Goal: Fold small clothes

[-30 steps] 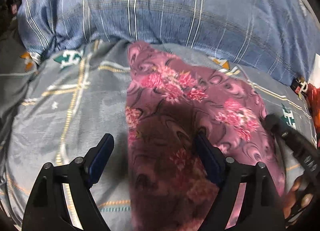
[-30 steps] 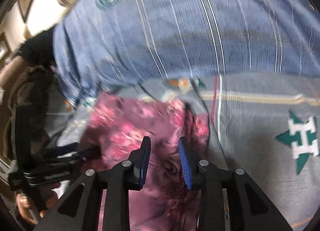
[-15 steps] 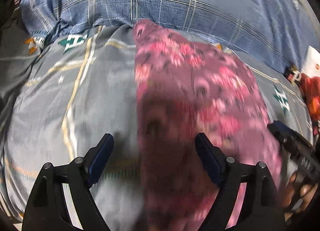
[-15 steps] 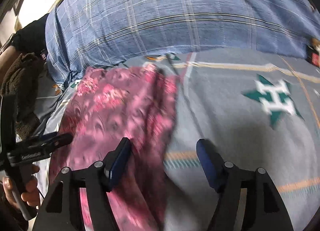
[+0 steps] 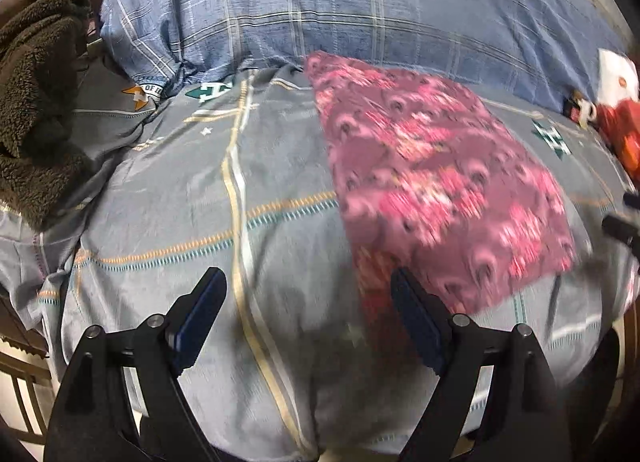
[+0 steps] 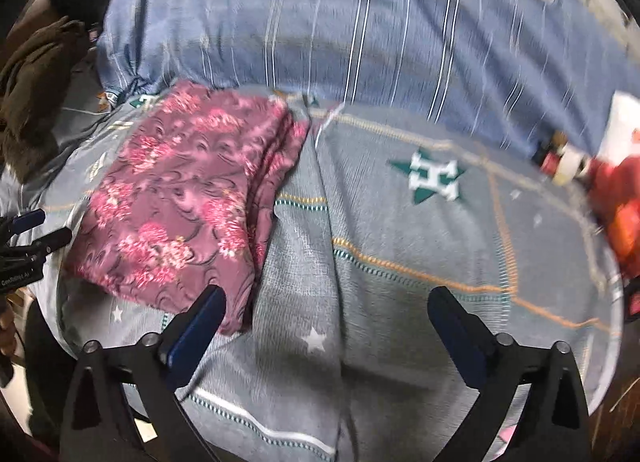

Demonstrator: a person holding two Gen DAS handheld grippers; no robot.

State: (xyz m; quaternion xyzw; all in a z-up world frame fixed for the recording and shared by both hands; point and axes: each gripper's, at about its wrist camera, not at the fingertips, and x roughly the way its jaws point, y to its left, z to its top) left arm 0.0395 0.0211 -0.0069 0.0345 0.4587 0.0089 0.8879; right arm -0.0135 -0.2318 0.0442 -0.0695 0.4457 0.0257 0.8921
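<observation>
**Pink cloth lies folded on the bed**

The pink flowery cloth [image 6: 188,206] is folded flat on the grey bedspread [image 6: 400,242]. The left gripper [image 5: 308,322] is spread wide and empty, the cloth behind its right finger. The right gripper [image 6: 328,326] is opening with nothing inside; the cloth lies by its left finger.

Left gripper [image 5: 306,324] wide, right gripper [image 6: 330,332] opening.

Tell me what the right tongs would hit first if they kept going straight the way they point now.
Most likely the bare grey bedsheet. The right tongs, empty with jaws opening, aim at it, with the folded pink cloth off to the left of their line. Depth is hard to judge here.
</observation>
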